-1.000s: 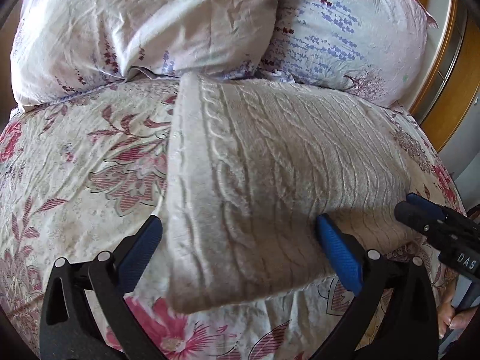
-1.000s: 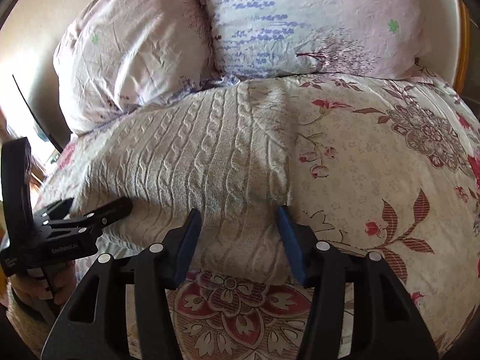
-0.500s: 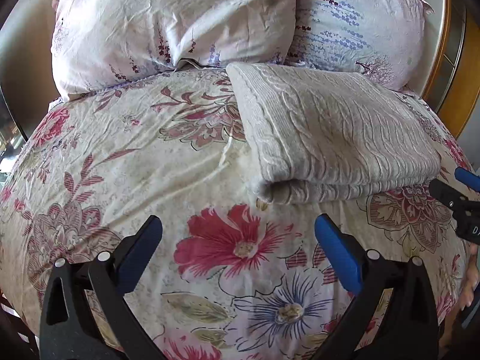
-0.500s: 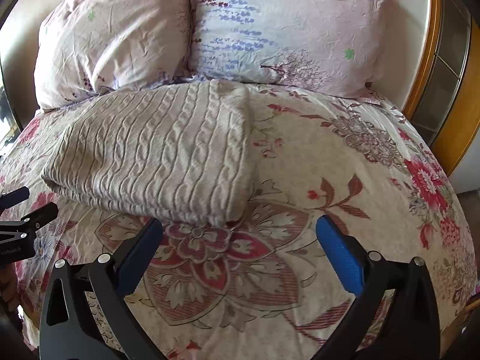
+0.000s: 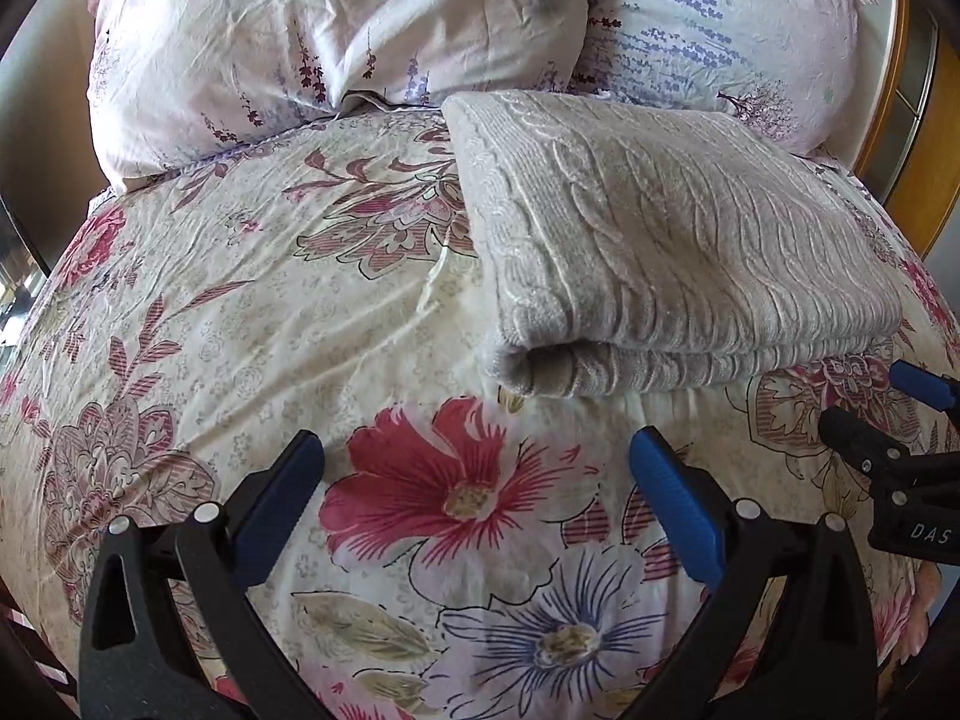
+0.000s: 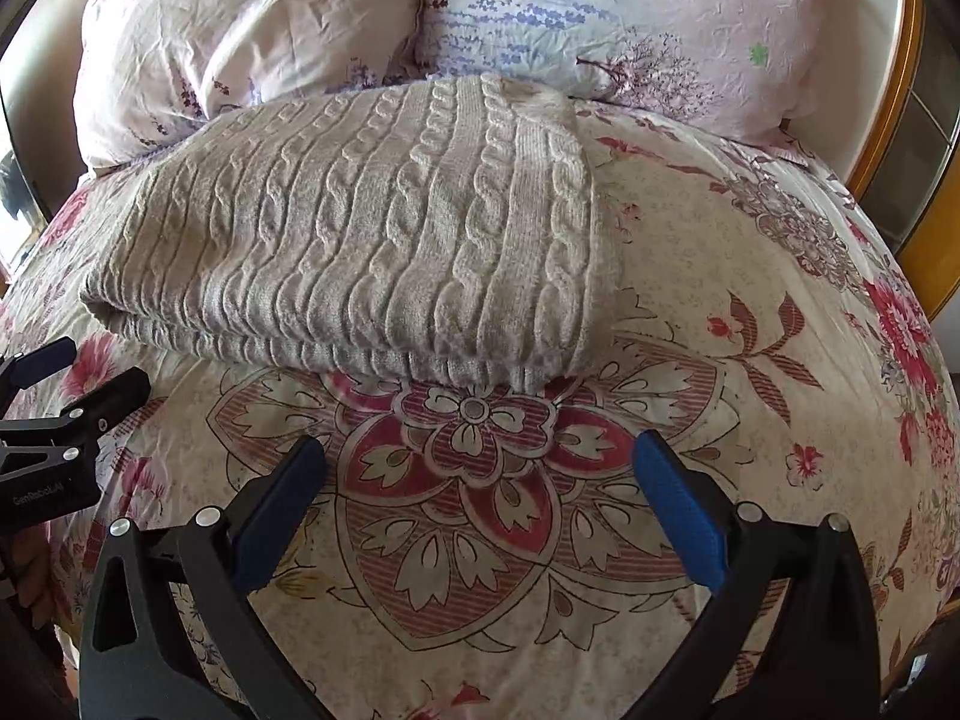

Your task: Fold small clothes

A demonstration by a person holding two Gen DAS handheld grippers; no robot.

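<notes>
A grey cable-knit garment (image 5: 660,252) lies folded into a thick rectangle on the floral bedspread (image 5: 240,324), its far edge near the pillows. It also shows in the right wrist view (image 6: 372,252). My left gripper (image 5: 474,504) is open and empty, held back from the garment's near left corner. My right gripper (image 6: 480,504) is open and empty, held back from the garment's near right corner. Each gripper shows at the edge of the other's view: the right one (image 5: 888,420), the left one (image 6: 72,384).
Two floral pillows (image 5: 336,30) (image 5: 720,30) lean at the head of the bed behind the garment. A wooden frame (image 6: 900,138) runs along the right side. The bedspread (image 6: 750,312) curves down at the near edge.
Both grippers have let go of the garment, opened wide and drawn back toward the near edge of the bed. The garment stays folded where it was.
</notes>
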